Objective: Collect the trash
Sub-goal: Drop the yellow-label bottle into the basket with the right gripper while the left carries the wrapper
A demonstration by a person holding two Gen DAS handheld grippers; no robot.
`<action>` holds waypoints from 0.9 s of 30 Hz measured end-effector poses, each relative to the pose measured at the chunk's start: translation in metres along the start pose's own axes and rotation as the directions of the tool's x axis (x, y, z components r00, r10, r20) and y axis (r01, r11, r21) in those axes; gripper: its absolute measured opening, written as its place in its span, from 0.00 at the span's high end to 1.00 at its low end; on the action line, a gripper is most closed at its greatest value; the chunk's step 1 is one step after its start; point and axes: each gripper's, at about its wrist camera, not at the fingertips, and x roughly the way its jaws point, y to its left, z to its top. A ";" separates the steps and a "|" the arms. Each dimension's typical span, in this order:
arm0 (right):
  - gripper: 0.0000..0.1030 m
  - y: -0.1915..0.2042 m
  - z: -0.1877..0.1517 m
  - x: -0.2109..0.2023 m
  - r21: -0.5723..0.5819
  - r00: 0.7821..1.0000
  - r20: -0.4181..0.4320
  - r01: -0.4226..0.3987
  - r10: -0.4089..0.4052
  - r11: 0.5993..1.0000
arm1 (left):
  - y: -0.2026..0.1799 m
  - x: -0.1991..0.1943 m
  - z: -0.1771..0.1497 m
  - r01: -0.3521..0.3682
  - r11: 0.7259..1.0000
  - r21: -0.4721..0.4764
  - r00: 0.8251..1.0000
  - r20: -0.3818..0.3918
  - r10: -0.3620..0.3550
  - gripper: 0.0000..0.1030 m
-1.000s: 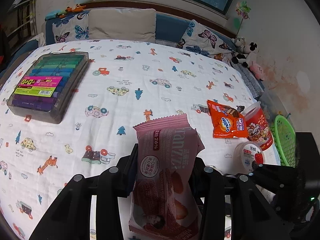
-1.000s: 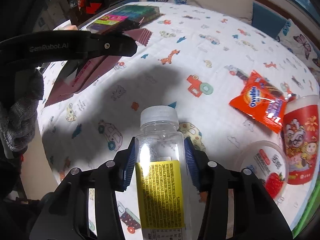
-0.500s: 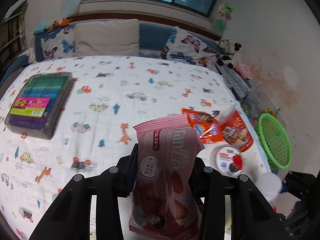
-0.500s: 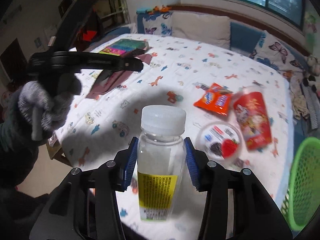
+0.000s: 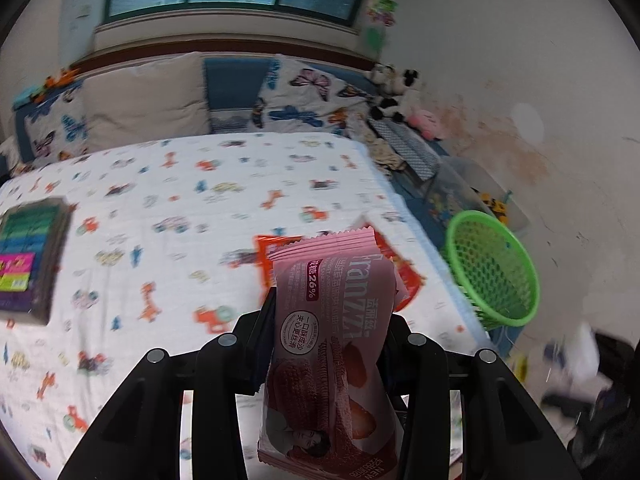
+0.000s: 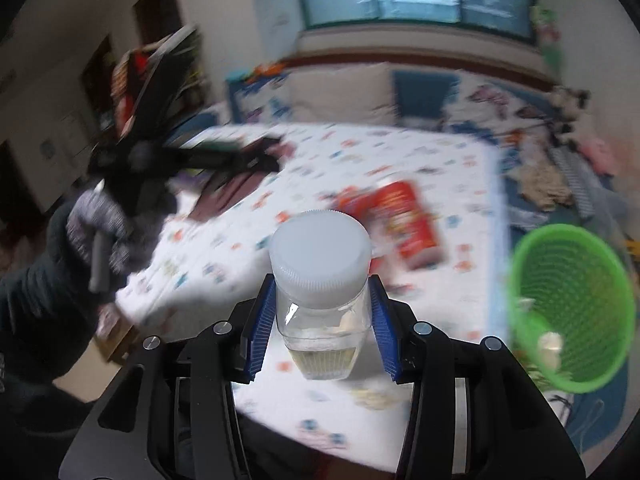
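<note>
My left gripper (image 5: 328, 336) is shut on a pink snack wrapper (image 5: 332, 344) and holds it above the near edge of the bed. My right gripper (image 6: 320, 320) is shut on a clear plastic bottle (image 6: 320, 276) with a white cap, raised off the bed. A green mesh basket (image 5: 492, 268) stands on the floor right of the bed; it also shows in the right wrist view (image 6: 572, 304). An orange snack bag (image 5: 266, 256) and a red cup (image 6: 412, 224) lie on the bed, partly hidden behind the wrapper in the left view.
The bed has a white cartoon-print sheet (image 5: 180, 220). A marker case (image 5: 30, 256) lies at its left. Pillows (image 5: 144, 100) and soft toys (image 5: 400, 96) line the far side. The left gripper and gloved hand (image 6: 96, 220) show at left in the right wrist view.
Both grippers have lifted and swung right, toward the green basket, still holding the wrapper and the bottle. The views are blurred by motion.
</note>
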 end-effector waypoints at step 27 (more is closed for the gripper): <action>0.54 -0.260 -0.075 0.047 0.378 0.884 -0.145 0.465 -0.445 0.801 | -0.169 0.107 0.063 0.213 0.959 0.185 0.976 -0.094 -0.199 0.61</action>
